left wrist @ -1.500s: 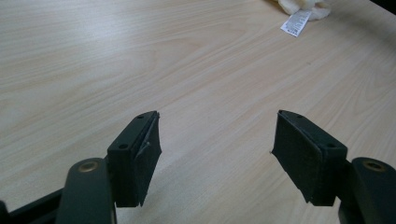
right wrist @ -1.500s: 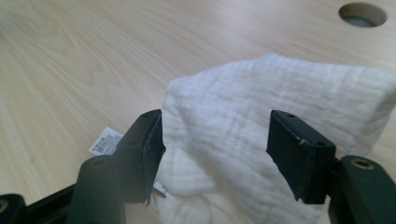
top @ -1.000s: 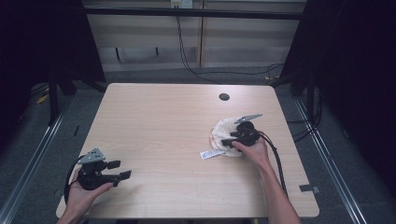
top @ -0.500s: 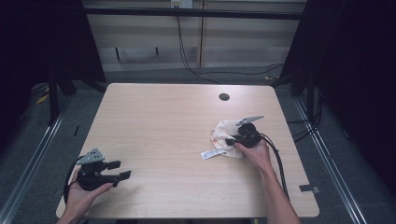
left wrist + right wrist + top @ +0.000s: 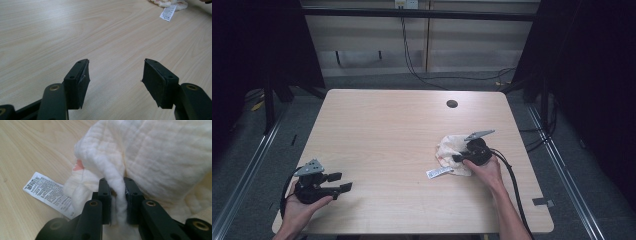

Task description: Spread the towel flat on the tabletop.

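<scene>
Right gripper view: the right gripper (image 5: 117,195) has just been closing and pinches a fold of the white cloth (image 5: 160,157).
Its care label (image 5: 47,191) lies left of the jaws; the left gripper (image 5: 116,80) gapes, narrowing slightly, above bare table (image 5: 50,30).

One printed item on the table: a white care label (image 5: 51,193) sewn to the cream cloth (image 5: 160,157), lying flat on the wood beside it. In the right gripper view it carries several lines of small black print, but the lettering is too fine and blurred to make out a single word or number. The same label appears in the high view (image 5: 439,172) and the left gripper view (image 5: 169,12), there smaller still and equally unreadable.
</scene>
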Available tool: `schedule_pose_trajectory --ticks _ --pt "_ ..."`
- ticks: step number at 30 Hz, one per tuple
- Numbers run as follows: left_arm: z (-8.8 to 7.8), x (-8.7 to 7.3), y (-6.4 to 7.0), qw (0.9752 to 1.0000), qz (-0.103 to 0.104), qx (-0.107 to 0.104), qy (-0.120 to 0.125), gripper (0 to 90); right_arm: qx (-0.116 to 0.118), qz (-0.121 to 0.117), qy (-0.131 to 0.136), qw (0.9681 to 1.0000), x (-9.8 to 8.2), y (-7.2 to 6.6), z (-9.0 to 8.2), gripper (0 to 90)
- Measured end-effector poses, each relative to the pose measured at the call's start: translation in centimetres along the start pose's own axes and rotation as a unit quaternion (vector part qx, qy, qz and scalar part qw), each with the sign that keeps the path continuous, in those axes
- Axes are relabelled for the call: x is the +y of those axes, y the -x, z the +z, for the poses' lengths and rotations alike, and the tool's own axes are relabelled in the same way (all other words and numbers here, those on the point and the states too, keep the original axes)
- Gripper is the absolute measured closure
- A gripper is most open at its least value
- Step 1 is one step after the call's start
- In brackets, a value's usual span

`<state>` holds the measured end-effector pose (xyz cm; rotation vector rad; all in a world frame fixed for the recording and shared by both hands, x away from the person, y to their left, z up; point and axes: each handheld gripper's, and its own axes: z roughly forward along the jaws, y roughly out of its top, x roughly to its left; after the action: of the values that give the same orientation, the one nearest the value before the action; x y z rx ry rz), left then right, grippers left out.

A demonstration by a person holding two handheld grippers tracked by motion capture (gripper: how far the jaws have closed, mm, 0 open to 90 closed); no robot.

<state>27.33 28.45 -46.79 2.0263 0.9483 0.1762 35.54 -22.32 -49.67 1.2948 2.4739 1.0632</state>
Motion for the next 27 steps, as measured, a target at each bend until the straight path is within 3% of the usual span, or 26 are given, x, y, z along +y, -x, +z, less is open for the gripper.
schedule_pose_trajectory --ticks 12,13,14,20,27 --pt "-0.1 0.1 -0.4 0.9999 -0.011 0.008 0.006 38.0 0.031 0.016 0.0 0.9994 -0.7 -1.2 -0.3 79.3" --pt "-0.2 0.1 -0.5 0.9999 -0.012 0.004 0.009 38.9 0.046 0.018 -0.003 0.9988 -0.8 -1.7 -0.3 79.3" --pt "-0.2 0.1 -0.5 0.9999 -0.012 0.004 0.009 40.5 0.046 0.018 -0.003 0.9988 -0.8 -1.7 -0.3 79.3" --pt "-0.2 0.2 -0.1 0.9999 0.006 -0.003 0.012 46.2 0.058 0.018 -0.002 0.9981 -0.9 -2.7 -0.1 79.5" --pt "-0.4 0.1 -0.1 0.9998 0.001 -0.009 0.019 48.2 0.081 0.014 0.002 0.9966 -0.8 -4.9 -0.5 79.6"
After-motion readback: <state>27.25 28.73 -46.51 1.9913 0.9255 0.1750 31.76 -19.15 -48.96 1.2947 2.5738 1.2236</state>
